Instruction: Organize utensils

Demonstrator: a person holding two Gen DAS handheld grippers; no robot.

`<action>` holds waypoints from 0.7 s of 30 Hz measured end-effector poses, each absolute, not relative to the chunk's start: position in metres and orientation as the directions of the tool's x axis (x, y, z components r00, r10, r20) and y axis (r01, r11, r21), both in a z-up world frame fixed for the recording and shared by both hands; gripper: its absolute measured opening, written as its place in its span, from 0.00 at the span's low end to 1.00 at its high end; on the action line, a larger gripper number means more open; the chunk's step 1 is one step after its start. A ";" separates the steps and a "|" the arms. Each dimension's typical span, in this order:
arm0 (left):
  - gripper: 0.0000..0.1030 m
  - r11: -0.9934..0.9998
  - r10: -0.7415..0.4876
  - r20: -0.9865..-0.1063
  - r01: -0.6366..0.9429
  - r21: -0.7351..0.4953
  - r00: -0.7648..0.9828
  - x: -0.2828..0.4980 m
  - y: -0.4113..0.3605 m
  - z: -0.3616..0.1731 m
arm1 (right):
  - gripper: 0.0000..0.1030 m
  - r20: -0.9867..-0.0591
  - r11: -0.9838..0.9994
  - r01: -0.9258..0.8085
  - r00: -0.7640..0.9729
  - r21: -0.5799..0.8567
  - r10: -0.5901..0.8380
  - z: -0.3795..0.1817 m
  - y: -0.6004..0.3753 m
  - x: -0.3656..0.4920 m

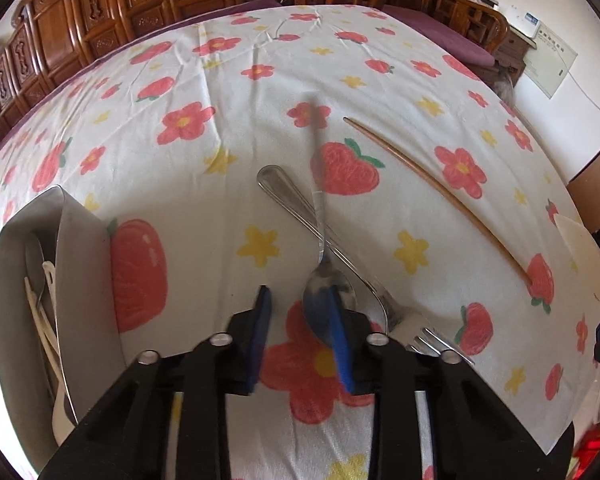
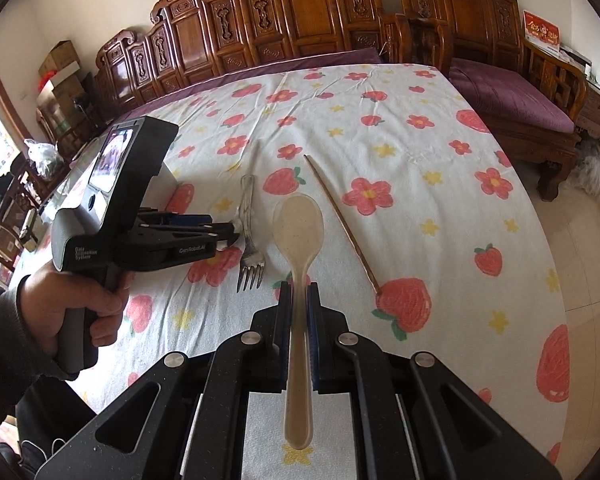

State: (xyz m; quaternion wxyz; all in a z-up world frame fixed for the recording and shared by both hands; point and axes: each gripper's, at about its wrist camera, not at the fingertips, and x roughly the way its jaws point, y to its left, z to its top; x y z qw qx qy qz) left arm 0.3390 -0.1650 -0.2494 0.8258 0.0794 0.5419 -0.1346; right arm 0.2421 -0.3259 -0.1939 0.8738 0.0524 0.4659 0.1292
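Step in hand: the left tongs [image 1: 296, 330] work at picking up the metal spoon [image 1: 327, 300], low centre of the left wrist view, where it crosses the fork [image 1: 384, 300] on the flowered table [image 1: 380, 60]
Left tongs: partly apart, one blue pad against the spoon's bowl, the other pad off to the left with cloth showing between; no firm grip is visible
Right tongs: the right tongs [image 2: 299, 308] are narrow, clamped on the neck of the beige plastic spoon [image 2: 298, 232], bowl pointing to the upper centre of the frame
Other utensils: chopsticks [image 1: 436, 196] lie right of centre, apart from the fork
Destination: likely the grey holder [image 1: 60, 272] at lower left, already holding white utensils
Next move: probably needs both pads squeezing the spoon before lifting it clear of the fork
Hard to tell: the spoon's handle is blurred; the holder's contents are half hidden; the fork's tines are partly behind the tongs
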 end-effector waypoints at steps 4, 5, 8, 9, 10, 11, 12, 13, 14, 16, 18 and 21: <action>0.06 0.950 -0.147 -0.915 0.312 -0.025 0.375 0.336 -0.163 -0.249 | 0.09 -0.801 0.961 -0.176 0.533 0.212 0.274 -0.194 -0.326 0.242; 0.05 0.949 -0.145 -0.915 0.314 -0.022 0.376 0.335 -0.164 -0.249 | 0.09 -0.801 0.961 -0.176 0.533 0.211 0.274 -0.194 -0.326 0.242; 0.00 0.948 -0.150 -0.912 0.316 -0.024 0.382 0.332 -0.163 -0.248 | 0.09 -0.802 0.962 -0.174 0.531 0.211 0.272 -0.195 -0.326 0.243; 0.00 0.949 -0.152 -0.911 0.315 -0.026 0.383 0.331 -0.162 -0.248 | 0.09 -0.803 0.962 -0.173 0.531 0.209 0.270 -0.195 -0.326 0.243; 0.00 0.949 -0.153 -0.907 0.314 -0.025 0.391 0.330 -0.161 -0.247 | 0.09 -0.804 0.963 -0.172 0.531 0.209 0.269 -0.195 -0.326 0.243; 0.00 0.949 -0.154 -0.904 0.314 -0.023 0.398 0.330 -0.161 -0.246 | 0.09 -0.804 0.963 -0.173 0.531 0.208 0.269 -0.195 -0.326 0.243; 0.00 0.948 -0.159 -0.901 0.316 -0.025 0.405 0.329 -0.161 -0.244 | 0.09 -0.803 0.963 -0.173 0.531 0.208 0.269 -0.195 -0.327 0.243; 0.00 0.948 -0.164 -0.897 0.316 -0.028 0.412 0.328 -0.159 -0.241 | 0.09 -0.803 0.962 -0.175 0.531 0.208 0.270 -0.195 -0.326 0.243; 0.00 0.949 -0.167 -0.895 0.315 -0.031 0.415 0.328 -0.159 -0.239 | 0.09 -0.803 0.962 -0.177 0.531 0.207 0.270 -0.195 -0.326 0.243; 0.00 0.952 -0.163 -0.890 0.306 -0.028 0.425 0.328 -0.156 -0.233 | 0.09 -0.804 0.962 -0.180 0.530 0.205 0.270 -0.195 -0.325 0.243; 0.00 0.957 -0.158 -0.885 0.289 -0.028 0.437 0.328 -0.152 -0.228 | 0.09 -0.805 0.962 -0.184 0.528 0.204 0.272 -0.195 -0.323 0.242; 0.07 0.960 -0.165 -0.878 0.276 -0.038 0.450 0.326 -0.148 -0.223 | 0.09 -0.805 0.961 -0.188 0.528 0.201 0.271 -0.194 -0.322 0.241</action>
